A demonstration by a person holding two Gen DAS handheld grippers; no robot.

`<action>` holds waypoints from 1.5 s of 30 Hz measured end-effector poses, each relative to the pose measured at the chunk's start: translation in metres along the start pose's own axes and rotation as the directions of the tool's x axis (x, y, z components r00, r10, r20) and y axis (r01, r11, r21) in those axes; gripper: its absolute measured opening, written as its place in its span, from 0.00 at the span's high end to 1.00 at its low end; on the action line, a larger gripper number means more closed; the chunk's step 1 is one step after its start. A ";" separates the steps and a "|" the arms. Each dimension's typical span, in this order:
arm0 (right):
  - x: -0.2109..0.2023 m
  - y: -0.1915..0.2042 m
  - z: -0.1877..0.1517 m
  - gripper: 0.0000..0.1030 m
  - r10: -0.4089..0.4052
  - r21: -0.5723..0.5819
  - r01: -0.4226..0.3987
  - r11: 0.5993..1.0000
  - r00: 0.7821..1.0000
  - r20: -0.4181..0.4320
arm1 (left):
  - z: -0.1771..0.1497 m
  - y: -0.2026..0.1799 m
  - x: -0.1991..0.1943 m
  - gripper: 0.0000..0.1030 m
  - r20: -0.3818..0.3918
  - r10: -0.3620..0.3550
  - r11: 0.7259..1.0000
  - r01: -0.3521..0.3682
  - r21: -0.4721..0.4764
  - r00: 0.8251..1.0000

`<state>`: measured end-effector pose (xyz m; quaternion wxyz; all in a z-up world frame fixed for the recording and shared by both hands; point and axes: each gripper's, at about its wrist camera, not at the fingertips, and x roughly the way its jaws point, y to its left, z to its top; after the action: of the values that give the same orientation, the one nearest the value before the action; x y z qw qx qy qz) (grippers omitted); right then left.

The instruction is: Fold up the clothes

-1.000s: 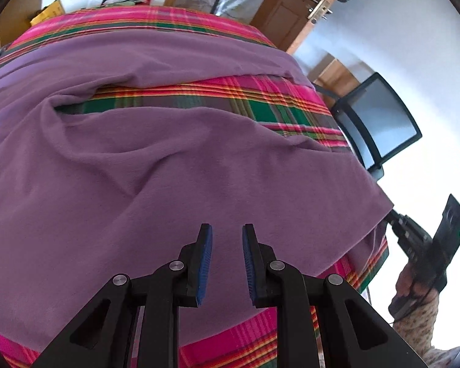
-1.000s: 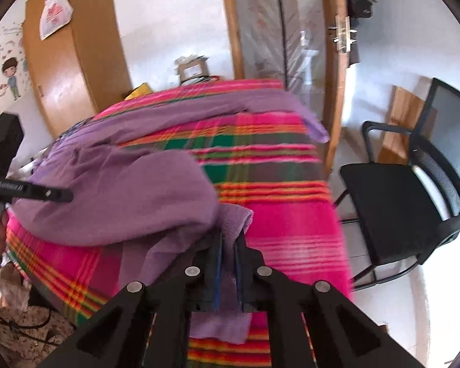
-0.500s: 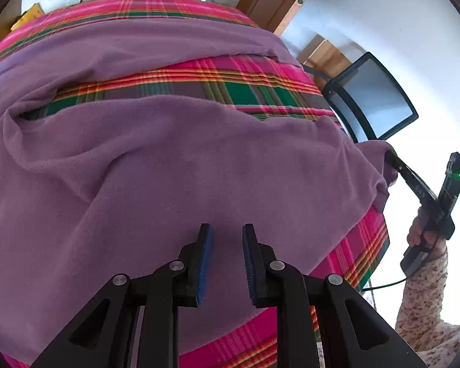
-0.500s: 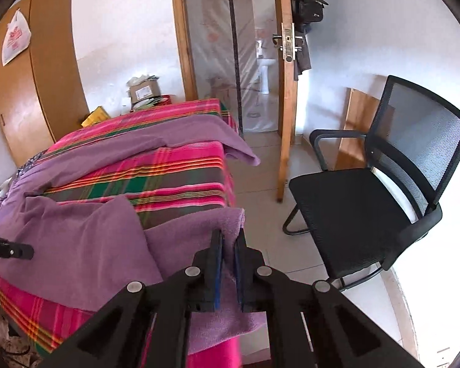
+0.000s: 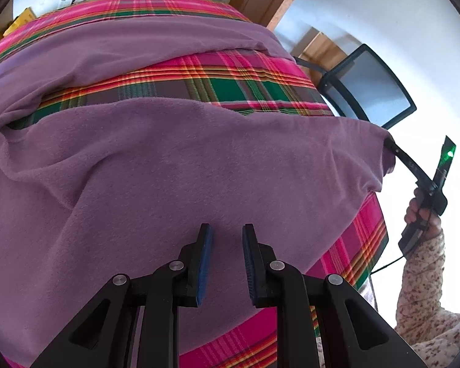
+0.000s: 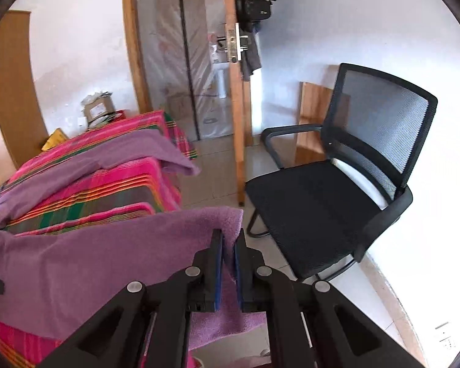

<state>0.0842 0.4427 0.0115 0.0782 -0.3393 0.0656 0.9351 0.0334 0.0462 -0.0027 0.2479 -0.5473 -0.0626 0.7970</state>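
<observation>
A large purple fleece cloth [image 5: 199, 168] lies spread over a bed with a pink and green plaid cover [image 5: 230, 86]. My left gripper [image 5: 227, 233] hovers over the near part of the cloth; its blue pads stand apart with nothing pinched between them. My right gripper [image 6: 228, 242] is shut on a corner of the purple cloth [image 6: 107, 245] and holds it out past the bed's side, above the floor. In the left wrist view the right gripper [image 5: 391, 144] and the hand on it show at the right, with the cloth drawn taut toward them.
A black mesh office chair [image 6: 322, 199] stands on the tiled floor close to the bed's side. Behind it are an open wooden door [image 6: 233, 92] and a plank against the wall. A cardboard box [image 6: 95, 107] sits past the bed's far end, and a wooden wardrobe [image 6: 12, 122] stands at left.
The right gripper has carried the cloth corner sideways off the bed toward the chair, stretching the cloth flat. The left gripper has shifted slightly over the cloth, still open.
</observation>
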 end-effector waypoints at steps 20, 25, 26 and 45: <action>0.031 0.000 0.015 0.93 -0.119 -0.032 0.117 0.993 0.991 -0.064 | -0.008 -0.008 0.001 0.80 -0.035 -0.073 0.997 0.074 0.028 0.997; 0.052 0.001 0.004 0.93 -0.150 -0.044 0.146 0.988 0.979 -0.135 | -0.010 -0.007 0.002 0.80 -0.036 -0.082 0.996 0.083 0.038 0.996; 0.055 0.001 0.002 0.93 -0.155 -0.047 0.150 0.988 0.977 -0.147 | -0.010 -0.007 0.001 0.80 -0.037 -0.083 0.996 0.084 0.040 0.996; 0.059 0.028 -0.002 0.88 -0.284 -0.168 0.251 0.953 0.933 -0.221 | 0.013 0.092 -0.089 0.77 0.188 0.035 0.983 -0.001 -0.182 0.982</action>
<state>0.0360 0.4205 -0.0261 0.1729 -0.4613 -0.0365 0.8695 0.0166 -0.0726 0.0434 0.1829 -0.4895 -0.1530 0.8388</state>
